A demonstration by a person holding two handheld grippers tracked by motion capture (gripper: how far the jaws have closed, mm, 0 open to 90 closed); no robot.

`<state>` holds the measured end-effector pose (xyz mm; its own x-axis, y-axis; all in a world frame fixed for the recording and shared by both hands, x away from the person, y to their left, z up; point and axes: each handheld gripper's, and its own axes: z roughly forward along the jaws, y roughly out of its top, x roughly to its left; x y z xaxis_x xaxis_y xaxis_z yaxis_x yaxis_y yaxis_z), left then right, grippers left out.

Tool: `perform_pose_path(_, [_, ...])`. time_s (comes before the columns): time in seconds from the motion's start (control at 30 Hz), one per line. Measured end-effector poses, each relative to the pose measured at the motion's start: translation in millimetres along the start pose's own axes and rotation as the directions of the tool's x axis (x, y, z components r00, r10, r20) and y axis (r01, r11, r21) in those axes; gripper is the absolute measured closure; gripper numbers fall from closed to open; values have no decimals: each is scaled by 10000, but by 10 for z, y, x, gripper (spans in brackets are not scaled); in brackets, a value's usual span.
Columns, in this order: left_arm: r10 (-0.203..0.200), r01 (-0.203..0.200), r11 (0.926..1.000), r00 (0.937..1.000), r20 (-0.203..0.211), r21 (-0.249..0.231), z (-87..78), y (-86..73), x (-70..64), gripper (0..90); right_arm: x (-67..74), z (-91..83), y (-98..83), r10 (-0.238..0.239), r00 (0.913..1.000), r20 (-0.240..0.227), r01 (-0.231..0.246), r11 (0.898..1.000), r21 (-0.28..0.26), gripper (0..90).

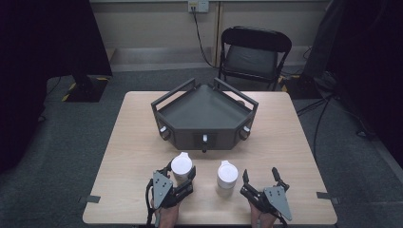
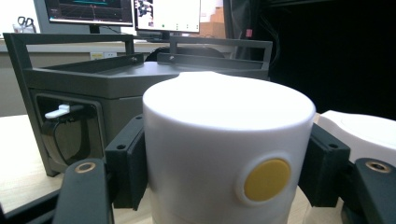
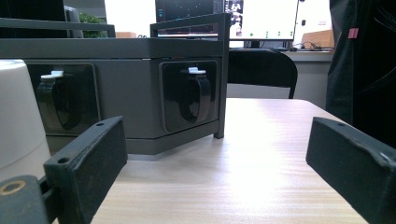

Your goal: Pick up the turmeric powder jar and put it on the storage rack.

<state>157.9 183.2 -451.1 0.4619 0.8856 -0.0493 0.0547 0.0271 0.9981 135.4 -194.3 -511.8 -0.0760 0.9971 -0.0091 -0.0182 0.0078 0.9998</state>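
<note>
High view: left claw [image 1: 182,176] clamps white cup [image 1: 181,165] near table [image 1: 128,156] front edge; second cup [image 1: 227,175] just beside; right claw [image 1: 260,179] open, empty.
Left claw view: pads [image 2: 127,165] squeeze cup's [image 2: 219,154] smooth wall; slip risk.
Right claw view: dark tray rack [image 3: 140,88] close ahead; swing could knock it.

A grey angular rack [image 1: 204,114] faces a black folding chair [image 1: 252,54].
</note>
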Motion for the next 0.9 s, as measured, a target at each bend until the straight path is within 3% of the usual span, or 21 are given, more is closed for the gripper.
perform_pose_path(0.33, [83, -82, 9999, 9996, 271, -65, 48, 112, 94, 305, -1, 0, 1, 7, 10000, 1, -7, 10000, 6, 41])
perform_pose_path(0.43, [-58, 59, 10000, 9991, 419, -39, 80, 161, 147, 305, 0, 1, 3, 8, 10000, 6, -8, 10000, 20, 41])
perform_pose_path(0.9, [-146, 154, 9997, 9989, 439, -181, 189, 341, 257, 305, 0, -1, -3, -3, 10000, 1, 3, 10000, -16, 41])
